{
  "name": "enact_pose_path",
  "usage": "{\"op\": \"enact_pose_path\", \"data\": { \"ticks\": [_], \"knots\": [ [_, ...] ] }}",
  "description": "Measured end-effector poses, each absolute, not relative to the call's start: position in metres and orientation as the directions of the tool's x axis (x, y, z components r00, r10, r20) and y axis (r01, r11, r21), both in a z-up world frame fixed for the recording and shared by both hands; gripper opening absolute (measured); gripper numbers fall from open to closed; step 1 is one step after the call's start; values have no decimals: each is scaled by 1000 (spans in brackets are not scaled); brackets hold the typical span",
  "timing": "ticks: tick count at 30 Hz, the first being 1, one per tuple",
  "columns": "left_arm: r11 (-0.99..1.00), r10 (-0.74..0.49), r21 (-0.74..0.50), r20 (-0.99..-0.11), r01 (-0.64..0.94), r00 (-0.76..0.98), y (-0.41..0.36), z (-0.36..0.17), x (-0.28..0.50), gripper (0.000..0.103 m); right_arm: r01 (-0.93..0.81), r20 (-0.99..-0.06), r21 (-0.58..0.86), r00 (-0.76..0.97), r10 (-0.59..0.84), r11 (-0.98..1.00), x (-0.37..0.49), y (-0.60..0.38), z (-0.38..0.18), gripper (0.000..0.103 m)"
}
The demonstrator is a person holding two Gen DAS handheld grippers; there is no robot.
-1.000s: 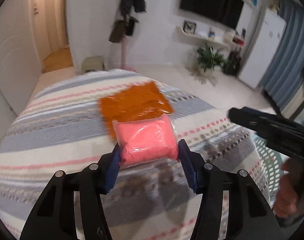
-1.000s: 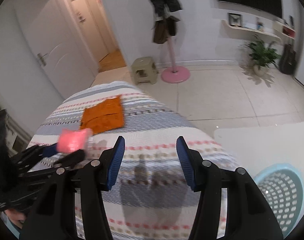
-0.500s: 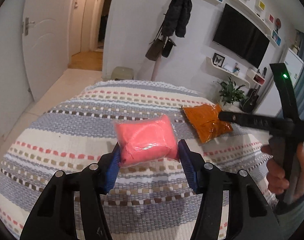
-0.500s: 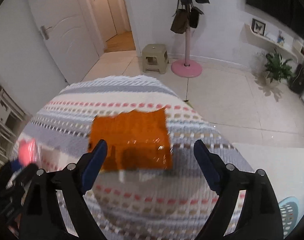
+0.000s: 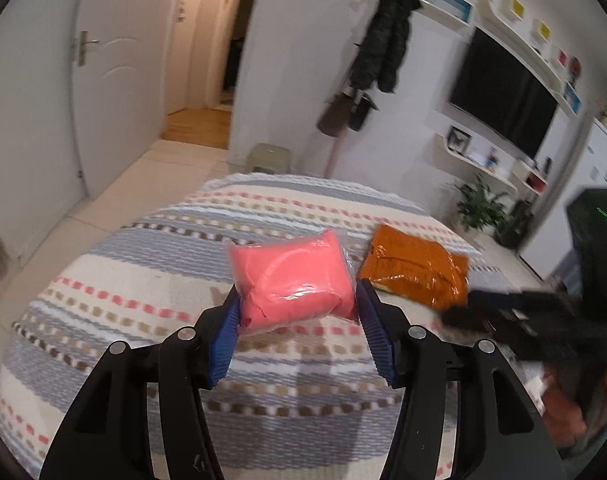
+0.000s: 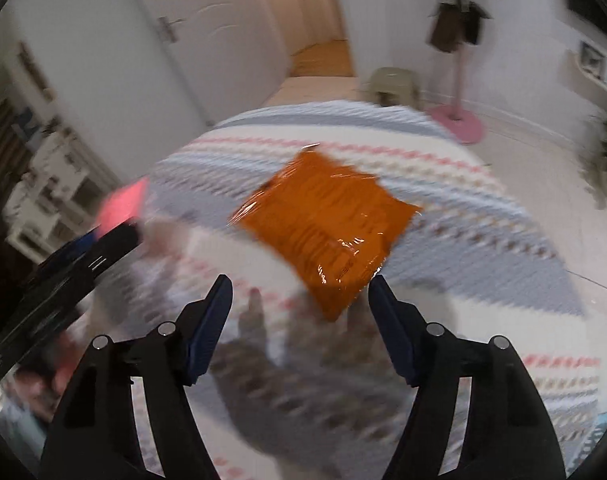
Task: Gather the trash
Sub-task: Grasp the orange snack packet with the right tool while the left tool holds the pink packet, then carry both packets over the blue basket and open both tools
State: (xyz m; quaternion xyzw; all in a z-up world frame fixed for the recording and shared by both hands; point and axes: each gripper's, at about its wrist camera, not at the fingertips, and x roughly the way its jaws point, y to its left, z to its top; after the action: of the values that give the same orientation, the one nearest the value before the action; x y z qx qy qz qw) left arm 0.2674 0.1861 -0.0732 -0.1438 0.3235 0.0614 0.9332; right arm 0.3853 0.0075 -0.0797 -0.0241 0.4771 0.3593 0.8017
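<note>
My left gripper [image 5: 297, 304] is shut on a pink plastic packet [image 5: 291, 280] and holds it above the striped tablecloth [image 5: 143, 280]. An orange plastic packet [image 5: 415, 272] lies flat on the cloth to the right of it. In the right wrist view the orange packet [image 6: 327, 228] lies just ahead of my right gripper [image 6: 299, 292], which is open, its near corner reaching between the fingertips. The right gripper also shows in the left wrist view [image 5: 503, 308] beside the orange packet. The pink packet [image 6: 123, 204] shows blurred at the left of the right wrist view.
The striped cloth [image 6: 483, 220] covers a rounded table. Beyond it are a tiled floor, a small stool [image 6: 391, 82], a pink-based coat stand [image 6: 457, 120], a potted plant [image 5: 479, 208] and a white door [image 5: 111, 80].
My right gripper has come down close to the orange packet, which now sits larger and rotated in its view. My left gripper has turned further left, still holding the pink packet.
</note>
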Motion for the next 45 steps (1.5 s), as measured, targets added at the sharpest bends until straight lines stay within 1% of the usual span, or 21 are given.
{"op": "enact_pose_path", "data": {
  "ticks": [1, 4, 5, 6, 8, 11, 13, 15, 16, 20, 22, 23, 24, 27, 31, 35, 38, 42, 45],
  "knots": [
    [948, 19, -237, -624, -213, 781, 188, -73, 267, 54, -610, -776, 298, 293, 558, 734, 381, 8, -75, 66],
    [946, 5, -250, -630, -208, 777, 188, -74, 268, 54, -615, -747, 218, 394, 535, 758, 379, 4, -54, 67],
    [947, 4, -247, -630, -205, 777, 188, -74, 267, 54, -619, -744, 195, 412, 526, 761, 385, 4, -50, 68],
    [949, 4, -242, -629, -201, 777, 187, -73, 268, 54, -624, -747, 191, 408, 525, 758, 391, 6, -49, 74],
    [952, -1, -240, -627, -192, 779, 185, -73, 268, 54, -632, -775, 189, 374, 510, 751, 411, 16, -56, 79],
    [949, -10, -251, -629, -190, 778, 187, -74, 270, 54, -644, -796, 261, 278, 538, 719, 439, 29, -73, 79],
    [945, -18, -264, -629, -192, 777, 189, -75, 270, 54, -644, -804, 264, 264, 533, 718, 444, 35, -81, 80],
    [940, -31, -283, -631, -193, 775, 192, -76, 271, 54, -670, -806, 229, 277, 524, 706, 439, 43, -84, 85],
    [938, -36, -289, -633, -193, 773, 192, -77, 271, 54, -681, -808, 225, 270, 524, 697, 437, 45, -86, 85],
    [937, -42, -293, -634, -189, 772, 194, -78, 272, 54, -704, -835, 49, 360, 416, 709, 423, 67, -93, 86],
    [940, -33, -282, -631, -190, 775, 192, -77, 271, 54, -690, -831, 2, 402, 385, 724, 420, 73, -96, 84],
    [942, -28, -277, -630, -190, 776, 192, -76, 271, 54, -683, -825, 4, 411, 389, 730, 420, 73, -95, 74],
    [942, -26, -275, -629, -191, 777, 191, -76, 271, 54, -674, -818, 7, 421, 391, 739, 421, 72, -93, 61],
    [943, -23, -273, -625, -191, 780, 189, -76, 269, 54, -641, -813, 31, 431, 393, 767, 422, 67, -90, 38],
    [954, -22, -248, -610, -165, 792, 171, -70, 261, 54, -610, -782, 55, 466, 414, 791, 414, 49, -81, 36],
    [966, -68, -241, -594, -97, 801, 145, -60, 256, 54, -571, -742, 80, 513, 431, 817, 403, 18, -59, 36],
    [971, -127, -239, -571, -17, 811, 116, -40, 251, 54, -544, -704, 87, 560, 438, 835, 386, -15, -36, 36],
    [976, -177, -201, -543, 77, 821, 71, -16, 241, 54, -478, -664, 75, 631, 401, 875, 359, -68, -7, 36],
    [972, -224, -182, -520, 150, 824, 33, 0, 234, 54, -403, -650, 31, 687, 325, 915, 337, -116, 8, 36]
  ]
}}
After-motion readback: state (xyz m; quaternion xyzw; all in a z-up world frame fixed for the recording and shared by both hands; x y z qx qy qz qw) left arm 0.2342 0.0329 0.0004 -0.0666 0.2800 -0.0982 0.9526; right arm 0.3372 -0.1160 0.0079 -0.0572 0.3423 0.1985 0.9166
